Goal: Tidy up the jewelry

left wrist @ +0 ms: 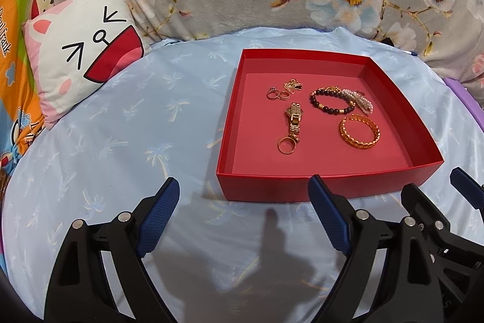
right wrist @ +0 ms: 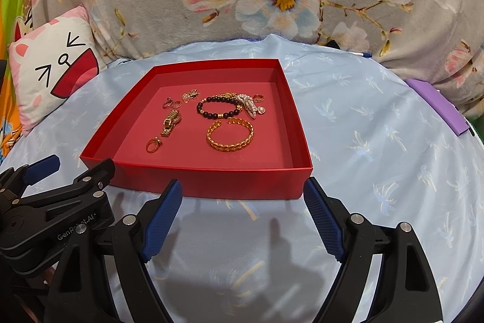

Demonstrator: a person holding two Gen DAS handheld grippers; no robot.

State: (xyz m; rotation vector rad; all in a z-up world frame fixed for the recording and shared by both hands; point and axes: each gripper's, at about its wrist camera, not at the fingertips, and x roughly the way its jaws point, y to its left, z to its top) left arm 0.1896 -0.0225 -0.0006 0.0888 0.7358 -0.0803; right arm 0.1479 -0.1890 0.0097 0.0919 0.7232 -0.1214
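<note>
Bright, sharp frames with dark fisheye-curved corners; soft shadows fall forward on the blue sheet (left wrist: pixel 121 141).

Red tray (right wrist: pixel 211 177) — jewelry inside — open claw (right wrist: pixel 243 189)

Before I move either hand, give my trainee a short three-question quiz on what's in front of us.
1. True or false: the gold watch lies outside the red box.
2. Which piece lies nearest the box's front wall on the right side? A) gold chain-link bangle B) black bead bracelet C) pearl bracelet
3. Fill in: both the left tongs and the right tongs are ____ and hold nothing.

Key: 1 false; 2 A; 3 open.
</note>
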